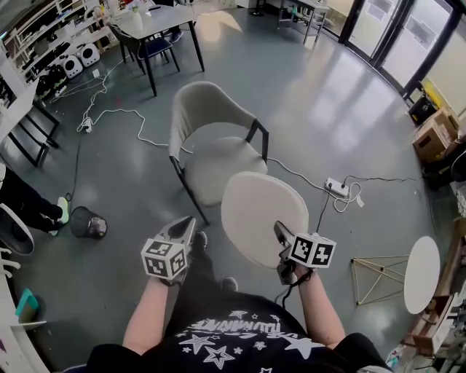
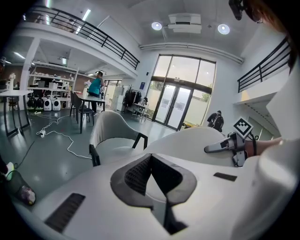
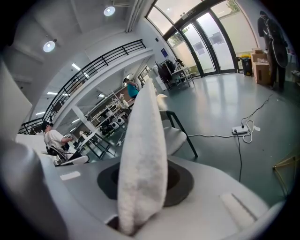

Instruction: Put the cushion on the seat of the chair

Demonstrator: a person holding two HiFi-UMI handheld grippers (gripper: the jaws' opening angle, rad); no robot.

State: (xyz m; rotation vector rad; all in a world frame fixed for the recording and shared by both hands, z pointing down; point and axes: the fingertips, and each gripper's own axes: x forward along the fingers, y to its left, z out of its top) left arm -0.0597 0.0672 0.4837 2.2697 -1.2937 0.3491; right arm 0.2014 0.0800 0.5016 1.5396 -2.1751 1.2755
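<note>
A pale grey shell chair (image 1: 207, 116) on black legs stands on the floor ahead of me, its round seat (image 1: 218, 169) bare. My right gripper (image 1: 279, 232) is shut on the near rim of a round off-white cushion (image 1: 258, 215), which it holds up just in front of the seat and to its right. In the right gripper view the cushion (image 3: 143, 154) stands edge-on between the jaws, with the chair (image 3: 174, 136) behind it. My left gripper (image 1: 189, 222) is shut and holds nothing, left of the cushion. Its own view shows the chair (image 2: 115, 136) and the cushion (image 2: 187, 140).
A white cable (image 1: 116, 114) and a power strip (image 1: 336, 187) lie on the floor around the chair. A small dark bin (image 1: 88, 222) sits at left beside a person's legs (image 1: 29, 205). A table (image 1: 156, 20) stands behind; a round white side table (image 1: 421, 274) and boxes (image 1: 435, 135) stand right.
</note>
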